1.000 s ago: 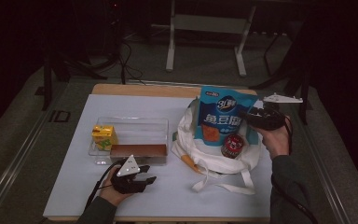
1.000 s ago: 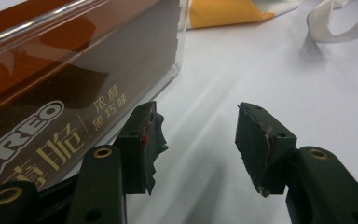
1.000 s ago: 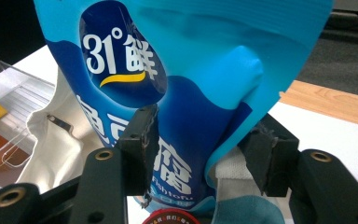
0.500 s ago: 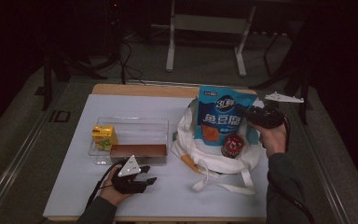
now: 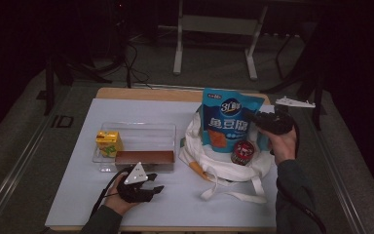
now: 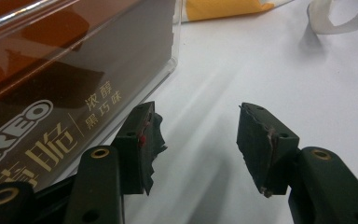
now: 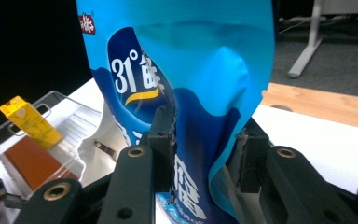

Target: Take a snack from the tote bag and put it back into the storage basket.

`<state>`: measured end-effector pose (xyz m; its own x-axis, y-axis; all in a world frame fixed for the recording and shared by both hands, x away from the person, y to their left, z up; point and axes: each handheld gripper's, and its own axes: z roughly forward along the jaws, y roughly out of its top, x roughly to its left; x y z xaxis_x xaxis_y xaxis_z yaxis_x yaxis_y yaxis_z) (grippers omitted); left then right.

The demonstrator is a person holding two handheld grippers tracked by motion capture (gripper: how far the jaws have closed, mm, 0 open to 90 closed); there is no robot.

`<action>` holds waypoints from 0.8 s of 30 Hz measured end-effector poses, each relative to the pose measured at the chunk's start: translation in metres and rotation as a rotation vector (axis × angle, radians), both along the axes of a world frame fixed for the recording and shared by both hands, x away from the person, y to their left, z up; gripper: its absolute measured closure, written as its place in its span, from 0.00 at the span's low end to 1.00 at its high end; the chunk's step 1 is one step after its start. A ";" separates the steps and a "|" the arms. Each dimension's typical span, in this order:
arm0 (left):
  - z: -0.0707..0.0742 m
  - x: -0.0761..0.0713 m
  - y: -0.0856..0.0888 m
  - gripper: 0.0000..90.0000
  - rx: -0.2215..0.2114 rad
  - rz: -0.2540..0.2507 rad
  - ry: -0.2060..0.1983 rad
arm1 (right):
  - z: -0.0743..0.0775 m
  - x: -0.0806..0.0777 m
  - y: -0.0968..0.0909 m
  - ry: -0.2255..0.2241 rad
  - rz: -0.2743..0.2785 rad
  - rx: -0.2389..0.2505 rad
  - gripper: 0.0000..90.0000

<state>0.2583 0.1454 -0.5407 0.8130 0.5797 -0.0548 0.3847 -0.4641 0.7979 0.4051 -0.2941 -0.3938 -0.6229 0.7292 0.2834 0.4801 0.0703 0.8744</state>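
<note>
A blue snack bag (image 5: 228,122) stands upright in a white tote bag (image 5: 224,168) at the table's right. My right gripper (image 5: 257,120) has it by the right edge. In the right gripper view the bag (image 7: 186,60) runs creased between the two black jaws, whose pads press on it; the right gripper (image 7: 205,144) has just been closing on it. My left gripper (image 5: 151,187) rests near the front edge, open, with nothing between its fingers. The left gripper (image 6: 196,140) points past a brown Oreo box (image 6: 51,93) in a clear tray.
The clear tray (image 5: 141,129) at centre left holds a yellow juice carton (image 5: 108,143) and the brown box (image 5: 145,157). A red can (image 5: 242,152) lies on the tote. Tote straps (image 5: 233,192) trail toward the front edge. White table surface (image 5: 185,209) lies between the hands.
</note>
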 end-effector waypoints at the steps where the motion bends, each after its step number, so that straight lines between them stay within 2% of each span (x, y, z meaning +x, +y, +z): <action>1: 0.000 0.000 0.000 0.53 -0.001 0.000 0.000 | 0.000 0.001 0.002 0.004 0.004 0.003 0.74; 5: 0.000 0.000 0.000 0.53 0.000 -0.002 0.001 | -0.002 0.004 0.008 0.015 0.018 0.008 0.77; 8: 0.000 0.000 0.000 0.53 0.000 -0.002 -0.001 | -0.001 0.005 0.009 0.016 0.024 0.051 0.79; 14: 0.000 0.000 0.000 0.53 -0.001 -0.004 -0.001 | 0.000 0.008 0.014 0.011 0.007 0.063 0.79; 19: 0.000 0.000 -0.001 0.53 0.001 -0.004 0.000 | -0.001 0.010 0.017 0.019 0.021 0.106 0.88; 24: 0.000 0.000 -0.001 0.53 0.001 -0.005 0.001 | 0.001 0.010 0.024 0.024 0.035 0.103 0.95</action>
